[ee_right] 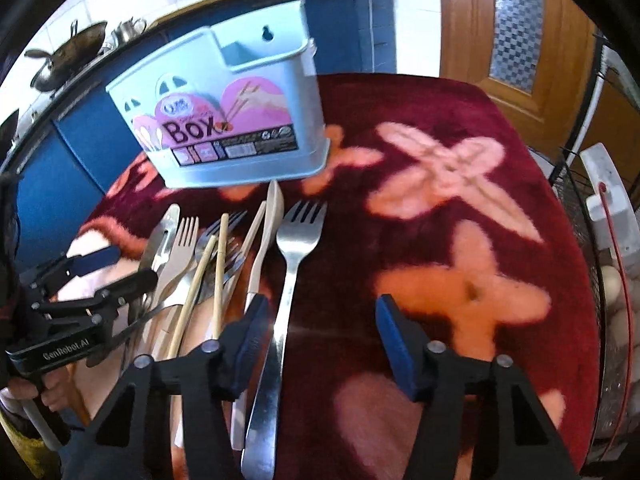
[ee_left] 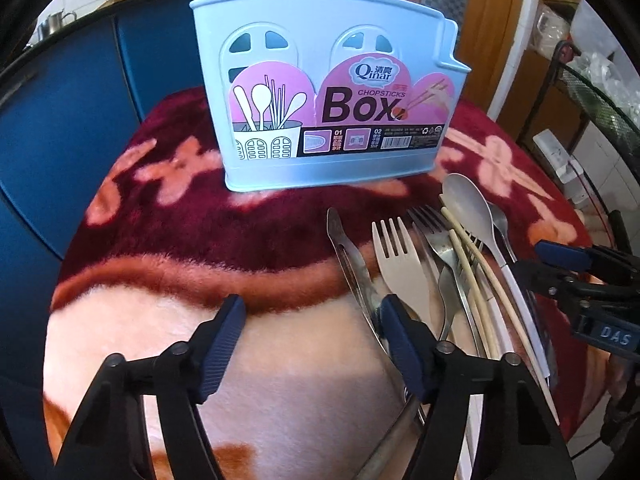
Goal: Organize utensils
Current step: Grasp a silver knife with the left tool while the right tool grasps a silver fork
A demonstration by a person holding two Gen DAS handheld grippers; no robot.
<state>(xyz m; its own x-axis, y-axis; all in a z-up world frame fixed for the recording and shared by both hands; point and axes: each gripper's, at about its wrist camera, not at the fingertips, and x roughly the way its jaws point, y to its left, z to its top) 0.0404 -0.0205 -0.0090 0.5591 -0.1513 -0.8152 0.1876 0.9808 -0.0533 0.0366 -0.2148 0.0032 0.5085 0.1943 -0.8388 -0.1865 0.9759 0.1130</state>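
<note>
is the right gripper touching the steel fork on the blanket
Cannot tell. In the right wrist view the steel fork runs beside the inner pad of the right gripper, whose jaws stand open, but no clear gap or contact shows there.

Pale blue chopsticks box upright on a red floral cloth. Near its right front, heaped utensils: beige fork, grey spoon, chopsticks, steel tongs. Left gripper parted, right finger over the tongs. Right gripper at the right edge.
</note>
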